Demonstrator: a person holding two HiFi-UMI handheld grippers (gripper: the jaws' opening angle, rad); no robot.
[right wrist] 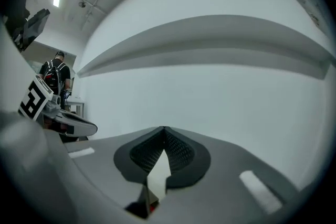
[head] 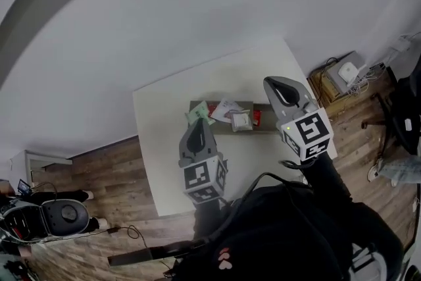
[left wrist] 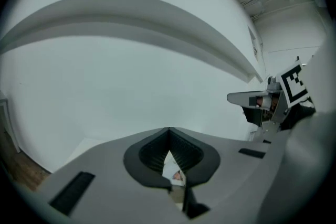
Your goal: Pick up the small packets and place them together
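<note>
- One white table (head: 164, 141) with a dark tray (head: 264, 126) on it.
- My left claw (left wrist: 169, 129) and right claw (right wrist: 164, 128) hover above it, aimed roughly level at the wall (head: 164, 23), both pinched closed, empty.
- Small packets (head: 227, 112) lie flat in a side-to-side row on the tray.

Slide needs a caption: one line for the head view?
Left gripper and right gripper, both shut, hover over small packets clustered on a white table.
</note>
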